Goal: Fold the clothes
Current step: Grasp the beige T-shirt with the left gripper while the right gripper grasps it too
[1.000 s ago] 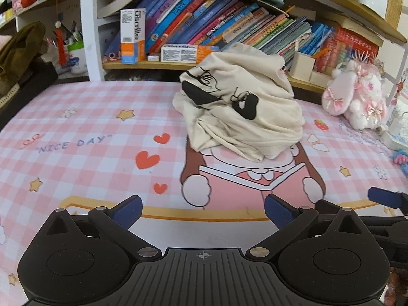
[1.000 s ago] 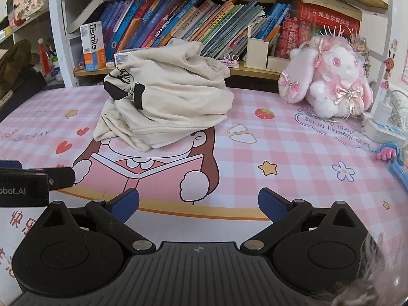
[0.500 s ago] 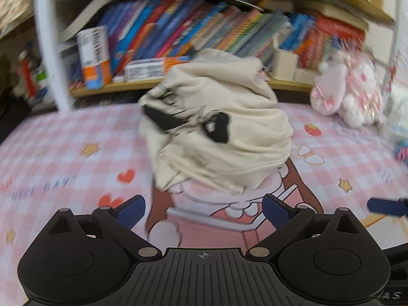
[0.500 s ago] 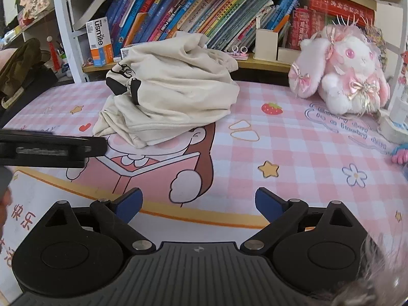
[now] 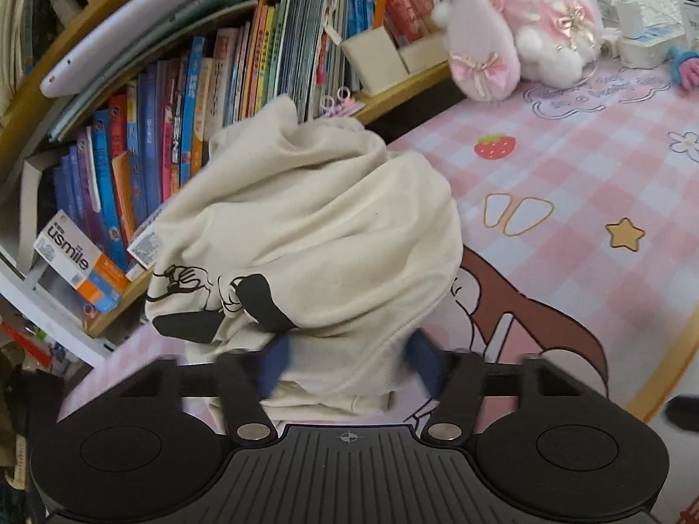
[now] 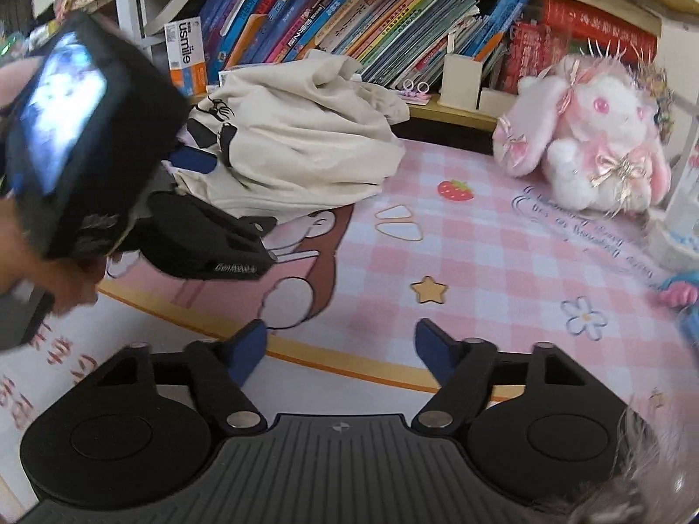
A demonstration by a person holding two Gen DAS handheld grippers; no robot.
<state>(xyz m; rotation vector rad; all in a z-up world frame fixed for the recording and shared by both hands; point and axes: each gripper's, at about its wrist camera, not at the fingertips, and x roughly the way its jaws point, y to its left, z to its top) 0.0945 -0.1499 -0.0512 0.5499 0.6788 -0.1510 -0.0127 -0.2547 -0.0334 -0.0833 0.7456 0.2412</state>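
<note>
A crumpled cream garment (image 5: 314,236) with black cartoon print lies in a heap on the pink checked table mat (image 5: 568,183), close to the bookshelf. My left gripper (image 5: 347,364) is open, tilted, with its blue fingertips on either side of the heap's near lower edge. In the right wrist view the garment (image 6: 301,148) sits at the far left, with the left gripper (image 6: 192,161) reaching into its left side. My right gripper (image 6: 340,351) is open and empty above the mat, well short of the garment.
A bookshelf (image 6: 349,30) full of books runs behind the table. A pink and white plush rabbit (image 6: 594,131) sits at the back right. A white power strip (image 5: 646,39) and small toys (image 6: 681,292) lie at the right edge.
My left gripper has moved forward and tilted, reaching the garment's near edge, with the cloth now between its open fingers. My right gripper has edged forward and stayed open.
</note>
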